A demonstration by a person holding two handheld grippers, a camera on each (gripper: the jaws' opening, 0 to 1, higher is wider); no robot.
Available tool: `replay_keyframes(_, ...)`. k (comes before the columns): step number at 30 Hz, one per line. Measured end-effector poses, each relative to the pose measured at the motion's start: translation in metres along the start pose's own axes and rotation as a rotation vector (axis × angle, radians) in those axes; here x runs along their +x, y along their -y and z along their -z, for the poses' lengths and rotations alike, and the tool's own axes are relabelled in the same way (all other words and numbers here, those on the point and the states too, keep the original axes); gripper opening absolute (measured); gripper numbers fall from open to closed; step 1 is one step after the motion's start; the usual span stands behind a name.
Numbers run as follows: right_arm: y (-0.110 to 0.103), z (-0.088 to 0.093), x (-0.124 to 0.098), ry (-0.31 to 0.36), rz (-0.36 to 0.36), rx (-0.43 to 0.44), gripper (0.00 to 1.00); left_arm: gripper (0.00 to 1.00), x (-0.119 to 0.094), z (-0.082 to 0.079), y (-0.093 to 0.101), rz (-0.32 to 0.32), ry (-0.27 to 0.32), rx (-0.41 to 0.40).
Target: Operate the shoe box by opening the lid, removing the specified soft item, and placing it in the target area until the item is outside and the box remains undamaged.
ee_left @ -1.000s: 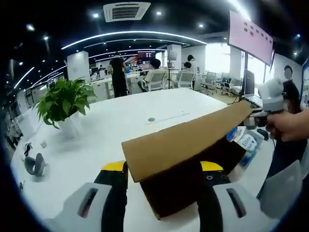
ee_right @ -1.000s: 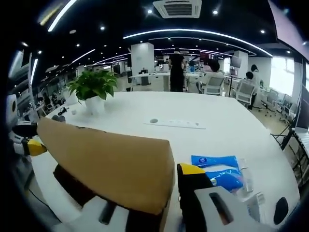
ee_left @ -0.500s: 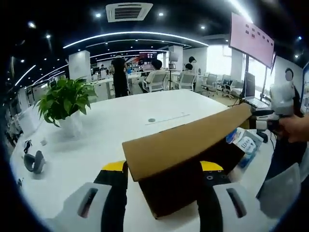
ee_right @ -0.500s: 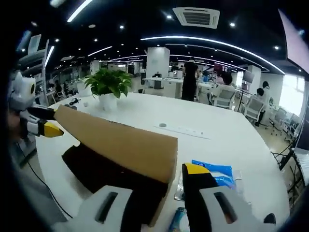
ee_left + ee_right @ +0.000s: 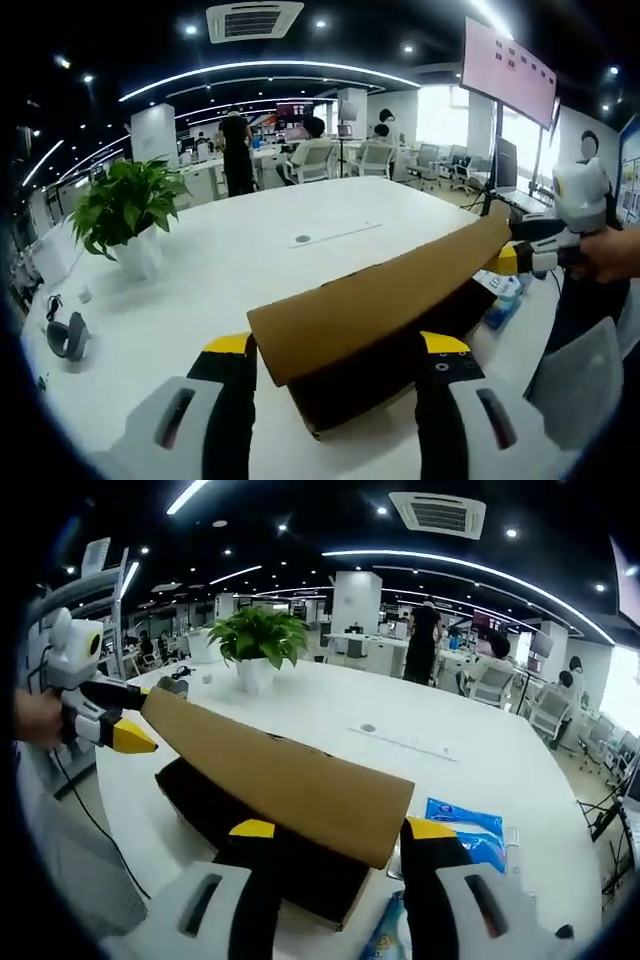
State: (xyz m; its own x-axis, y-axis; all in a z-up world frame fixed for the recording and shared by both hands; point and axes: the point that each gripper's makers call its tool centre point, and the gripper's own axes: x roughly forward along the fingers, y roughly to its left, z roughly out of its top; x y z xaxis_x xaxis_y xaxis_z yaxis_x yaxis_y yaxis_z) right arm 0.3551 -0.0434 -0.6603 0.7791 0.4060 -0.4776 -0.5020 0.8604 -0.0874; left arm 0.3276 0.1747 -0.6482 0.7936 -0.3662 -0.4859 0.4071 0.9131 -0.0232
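A brown cardboard lid (image 5: 370,300) hangs tilted over the dark shoe box (image 5: 370,375) on the white table (image 5: 250,250). My left gripper (image 5: 338,345) is shut on the lid's near end. At the far end my right gripper (image 5: 530,255) holds it with a yellow-tipped jaw. In the right gripper view the same lid (image 5: 280,775) runs from my right gripper (image 5: 341,830) to the left gripper (image 5: 120,720), above the box (image 5: 290,865). The lid hides the inside of the box. Blue soft packets (image 5: 465,825) lie on the table beside the box.
A potted plant (image 5: 125,205) stands at the table's far left and a small grey device (image 5: 60,335) lies near the left edge. A person's hand (image 5: 610,255) grips the right tool. Office desks, chairs and people fill the background, with a wall screen (image 5: 505,70) at the right.
Both grippers have lifted the lid higher off the dark box, and the gap under it is wider. The right gripper view has pulled back, so both of its jaws now show.
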Motion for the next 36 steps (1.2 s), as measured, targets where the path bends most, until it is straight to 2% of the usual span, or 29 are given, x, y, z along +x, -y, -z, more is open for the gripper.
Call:
replay_keyframes(7,-0.007,0.003,0.000,-0.017,-0.033,0.018,0.55,0.70,0.001,0.004,0.005,0.015,0.004,-0.023)
replay_keyframes(11,-0.015,0.008,-0.001,-0.030,-0.060,0.034,0.63,0.70,0.001,0.009,0.006,0.015,-0.005,-0.032)
replay_keyframes(17,-0.023,0.018,-0.002,-0.048,-0.082,0.063,0.70,0.70,0.001,0.019,0.010,0.007,-0.018,-0.071)
replay_keyframes(36,-0.032,0.038,0.000,-0.092,-0.091,0.116,0.72,0.67,0.008,0.043,0.009,-0.014,-0.071,-0.106)
